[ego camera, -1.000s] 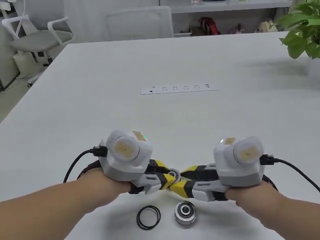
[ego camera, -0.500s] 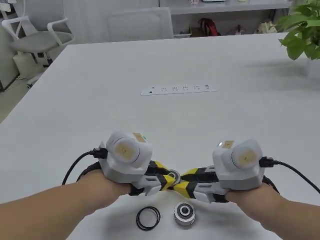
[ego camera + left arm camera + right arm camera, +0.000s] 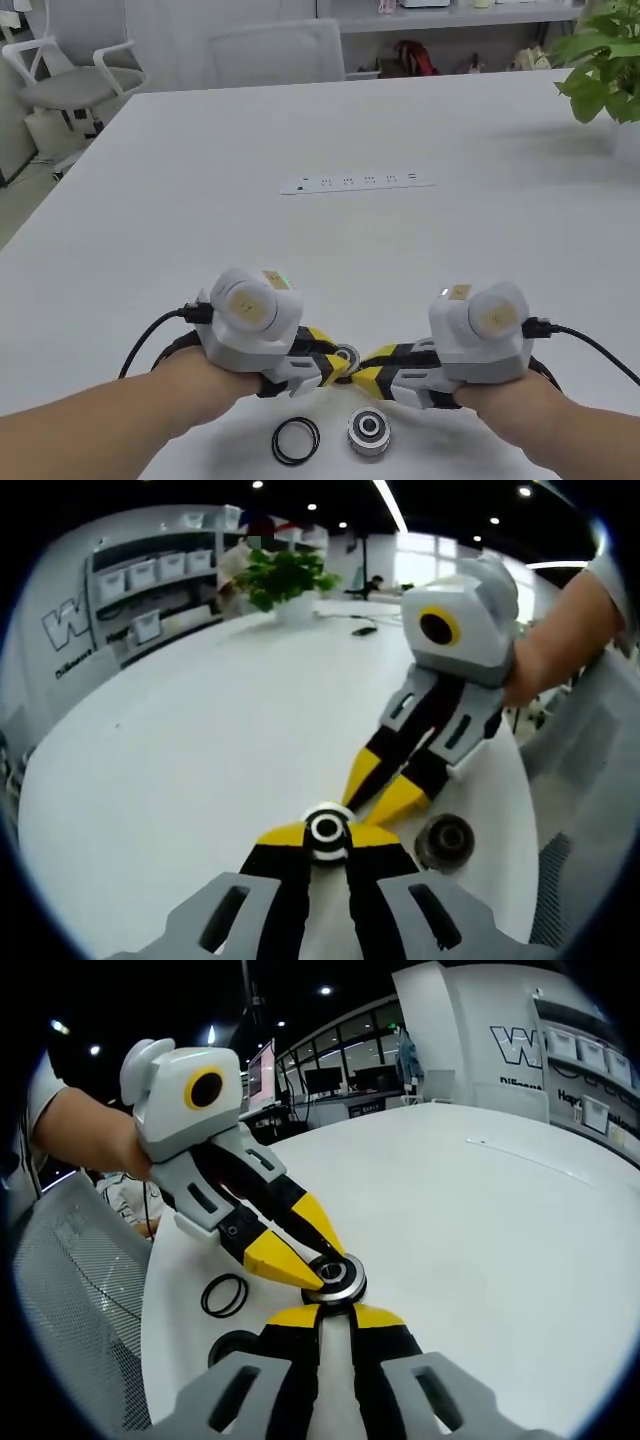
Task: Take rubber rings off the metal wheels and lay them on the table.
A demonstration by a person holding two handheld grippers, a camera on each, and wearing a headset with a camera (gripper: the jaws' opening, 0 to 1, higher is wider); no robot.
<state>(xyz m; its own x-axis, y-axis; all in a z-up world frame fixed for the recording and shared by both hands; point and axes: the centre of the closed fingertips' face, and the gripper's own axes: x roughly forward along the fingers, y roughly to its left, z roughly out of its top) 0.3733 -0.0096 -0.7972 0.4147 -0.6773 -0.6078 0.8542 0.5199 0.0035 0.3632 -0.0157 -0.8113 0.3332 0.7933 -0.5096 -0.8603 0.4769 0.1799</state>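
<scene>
A small metal wheel (image 3: 346,356) hangs just above the table between both grippers. My left gripper (image 3: 327,842) is shut on it, and the wheel (image 3: 327,829) sits between its yellow tips. My right gripper (image 3: 330,1314) comes from the opposite side, its tips closed at the near edge of the wheel (image 3: 337,1276), on its black rubber ring. In the head view the left gripper (image 3: 328,366) and the right gripper (image 3: 362,378) meet tip to tip. A second wheel (image 3: 369,432) stands on the table below them, and loose black rubber rings (image 3: 296,440) lie to its left.
A white power strip (image 3: 357,182) lies in the middle of the table. A potted plant (image 3: 605,60) stands at the far right, and chairs (image 3: 75,75) stand beyond the far edge. Cables (image 3: 150,335) trail from both grippers.
</scene>
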